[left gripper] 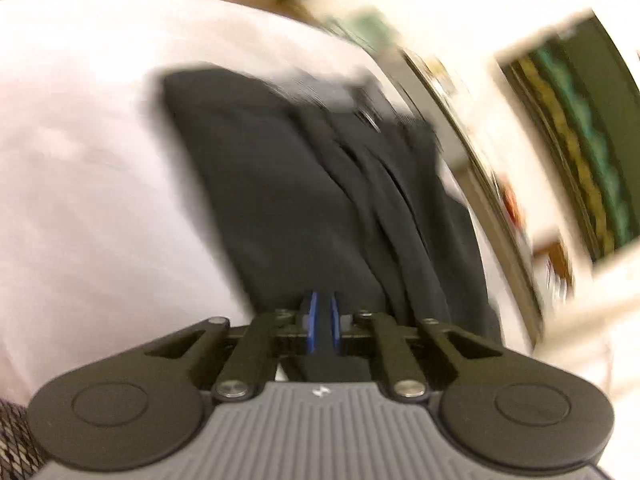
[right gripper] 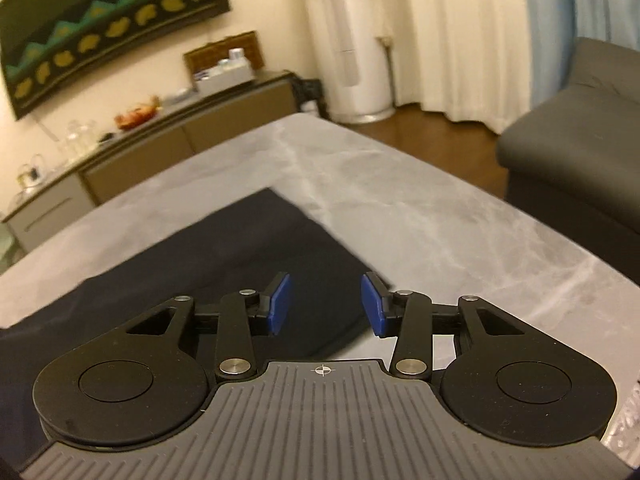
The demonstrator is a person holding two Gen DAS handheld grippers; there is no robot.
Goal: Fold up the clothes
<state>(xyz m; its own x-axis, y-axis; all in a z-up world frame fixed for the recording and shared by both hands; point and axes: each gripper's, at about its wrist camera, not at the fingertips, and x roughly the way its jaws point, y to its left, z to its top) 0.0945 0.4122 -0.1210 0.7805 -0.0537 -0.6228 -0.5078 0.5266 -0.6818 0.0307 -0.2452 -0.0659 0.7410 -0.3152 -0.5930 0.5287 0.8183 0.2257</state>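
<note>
Your right gripper [right gripper: 325,306] hangs spread, nothing between its blue pads [right gripper: 280,304], just above the dark garment [right gripper: 208,252] lying flat on the grey marbled worktop [right gripper: 420,200]. Your left gripper [left gripper: 323,318] shows pads almost together with a narrow gap; the view is blurred, can't tell if cloth is pinched. Sideboard [right gripper: 168,140] and sofa [right gripper: 580,152] beyond.

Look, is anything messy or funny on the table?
A little. In the left view the dark garment has bunched, rumpled folds along its right side. In the right view it lies flat on the marble table.
</note>
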